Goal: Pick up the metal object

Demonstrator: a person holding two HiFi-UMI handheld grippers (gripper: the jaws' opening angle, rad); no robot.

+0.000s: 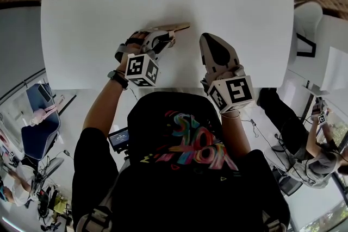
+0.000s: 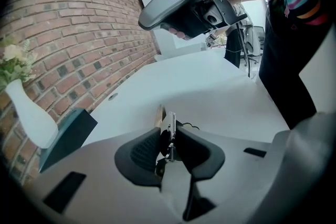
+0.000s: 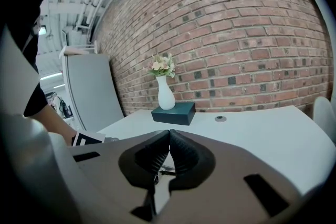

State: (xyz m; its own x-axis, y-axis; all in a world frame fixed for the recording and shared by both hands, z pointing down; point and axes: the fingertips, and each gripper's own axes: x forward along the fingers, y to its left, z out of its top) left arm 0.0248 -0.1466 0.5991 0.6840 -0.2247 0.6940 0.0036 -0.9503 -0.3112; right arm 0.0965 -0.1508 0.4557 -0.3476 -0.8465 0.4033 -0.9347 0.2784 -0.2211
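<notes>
At the left of the head view, the left gripper reaches out over the smooth white table, angled down so its tips meet the surface. Its own view shows the two dark ribbed pads closed on a thin flat bronze-tinted metal object, which stands on edge between them. Turned that way, the pads press on its broad faces rather than a slippery edge. In the head view the metal object sticks out to the right past the jaws, low over the middle of the table. Whether it has cleared the surface I cannot tell. The grip looks narrow and near one end, so I judge the free end may droop or twist on lifting.

Further right, the right gripper hovers just beside it, apart from the object. Its pads are pressed together at the tips with nothing between them. It seems parked close by, out of the way of the lift.

At the table's far edge sit a dark teal box and a white vase of flowers, well clear of both grippers.
</notes>
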